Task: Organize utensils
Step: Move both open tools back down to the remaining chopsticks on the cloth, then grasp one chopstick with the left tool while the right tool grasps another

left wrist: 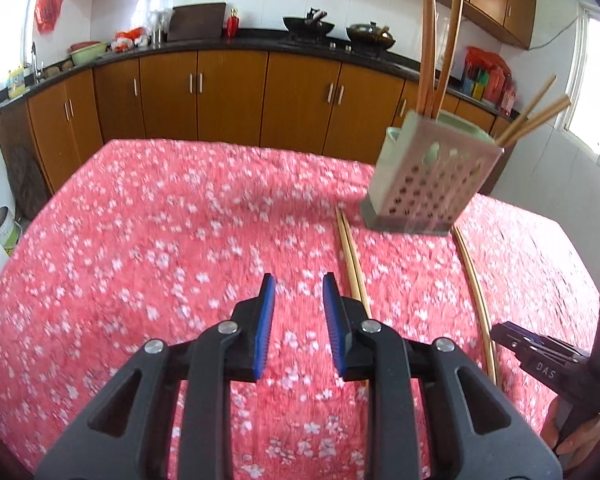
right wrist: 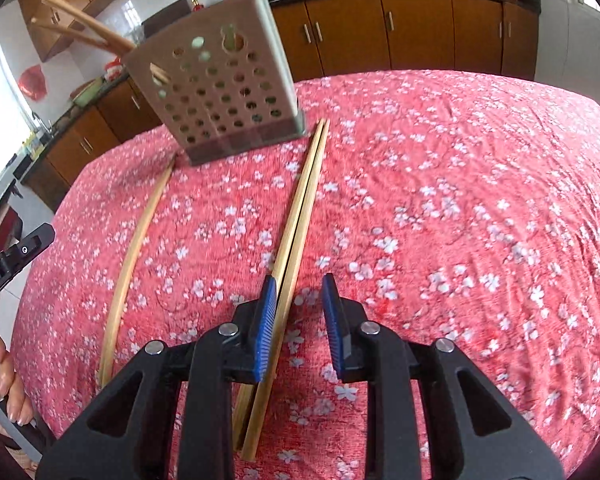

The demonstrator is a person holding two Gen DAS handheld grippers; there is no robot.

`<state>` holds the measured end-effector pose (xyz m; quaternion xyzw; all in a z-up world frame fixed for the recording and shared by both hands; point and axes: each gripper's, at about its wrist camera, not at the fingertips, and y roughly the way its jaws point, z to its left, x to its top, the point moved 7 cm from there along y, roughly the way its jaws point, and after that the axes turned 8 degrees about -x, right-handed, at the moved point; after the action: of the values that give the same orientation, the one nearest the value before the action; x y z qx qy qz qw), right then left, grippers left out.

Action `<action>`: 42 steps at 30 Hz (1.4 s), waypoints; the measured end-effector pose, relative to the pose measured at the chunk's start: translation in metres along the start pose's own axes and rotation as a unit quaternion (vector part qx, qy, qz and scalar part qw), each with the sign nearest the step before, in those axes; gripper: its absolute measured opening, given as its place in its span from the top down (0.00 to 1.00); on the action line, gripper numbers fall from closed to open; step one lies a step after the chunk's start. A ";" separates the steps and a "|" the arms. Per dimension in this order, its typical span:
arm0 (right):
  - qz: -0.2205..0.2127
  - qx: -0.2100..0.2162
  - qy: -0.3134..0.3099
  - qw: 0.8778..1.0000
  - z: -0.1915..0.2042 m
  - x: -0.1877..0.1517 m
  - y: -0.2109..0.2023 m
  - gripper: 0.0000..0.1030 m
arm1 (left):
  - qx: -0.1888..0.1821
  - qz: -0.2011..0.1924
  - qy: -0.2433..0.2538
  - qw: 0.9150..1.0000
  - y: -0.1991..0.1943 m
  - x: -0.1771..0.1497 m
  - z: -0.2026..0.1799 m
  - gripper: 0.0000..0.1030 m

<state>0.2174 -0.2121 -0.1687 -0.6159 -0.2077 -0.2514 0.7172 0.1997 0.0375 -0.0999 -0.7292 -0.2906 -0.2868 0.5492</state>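
Note:
A perforated pale utensil holder [left wrist: 428, 176] [right wrist: 220, 96] stands on the pink floral cloth with several chopsticks upright in it. Two pairs of wooden chopsticks lie flat in front of it. My left gripper [left wrist: 299, 284] hovers open over bare cloth, and the left pair [left wrist: 352, 256] [right wrist: 136, 252] runs just past the outside of its right finger. My right gripper [right wrist: 299, 284] is open above the right pair [right wrist: 300, 216] [left wrist: 478, 292]. That pair passes between the jaws close against the left pad, and nothing is clamped.
The table's cloth [left wrist: 160, 220] spreads wide to the left and to the right [right wrist: 460, 200]. Wooden kitchen cabinets [left wrist: 228, 92] and a dark counter with pans stand beyond the far edge. A hand [right wrist: 4, 380] holds the other gripper's handle at the left edge of the right wrist view.

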 end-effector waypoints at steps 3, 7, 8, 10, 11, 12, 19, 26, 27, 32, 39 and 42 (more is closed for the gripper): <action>-0.006 -0.019 -0.012 1.000 -0.002 0.001 0.003 0.78 | -0.008 0.011 0.000 1.000 0.005 -0.009 -0.002 0.75; -0.009 -0.041 -0.009 0.999 -0.013 0.005 0.005 0.79 | -0.020 0.024 0.004 0.999 0.011 -0.016 -0.007 0.75; -0.008 -0.039 -0.008 0.999 -0.014 0.005 0.006 0.79 | -0.024 0.027 0.005 0.999 0.012 -0.016 -0.008 0.75; -0.010 -0.050 -0.020 0.999 -0.015 0.007 0.007 0.85 | -0.035 0.035 0.007 0.999 0.016 -0.021 -0.012 0.75; -0.011 -0.061 -0.026 0.998 -0.017 0.007 0.006 0.93 | -0.044 0.041 0.007 0.998 0.018 -0.025 -0.015 0.75; -0.013 -0.071 -0.027 0.997 -0.020 0.009 0.007 0.93 | -0.048 0.045 0.009 0.998 0.020 -0.027 -0.017 0.75; -0.009 -0.096 0.034 0.995 -0.059 0.020 0.010 0.93 | -0.072 0.076 0.031 0.994 0.032 -0.045 -0.033 0.79; -0.010 -0.093 0.033 0.995 -0.064 0.019 0.011 0.93 | -0.059 0.101 0.068 0.991 0.041 -0.057 -0.042 0.83; -0.010 -0.092 0.032 0.995 -0.064 0.019 0.012 0.93 | -0.056 0.102 0.073 0.991 0.042 -0.058 -0.042 0.83; -0.005 -0.075 0.026 0.997 -0.052 0.011 0.002 0.92 | -0.034 0.106 0.077 0.991 0.051 -0.057 -0.043 0.83; -0.010 -0.079 0.011 0.997 -0.049 0.010 0.002 0.92 | 0.012 0.095 0.063 0.993 0.059 -0.046 -0.023 0.92; -0.015 -0.090 0.013 0.996 -0.056 0.016 0.006 0.92 | 0.035 0.091 0.044 0.994 0.060 -0.037 0.003 0.92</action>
<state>0.2331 -0.2686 -0.1722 -0.6715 -0.1837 -0.2881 0.6576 0.2193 0.0229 -0.1661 -0.7195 -0.2084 -0.2574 0.6104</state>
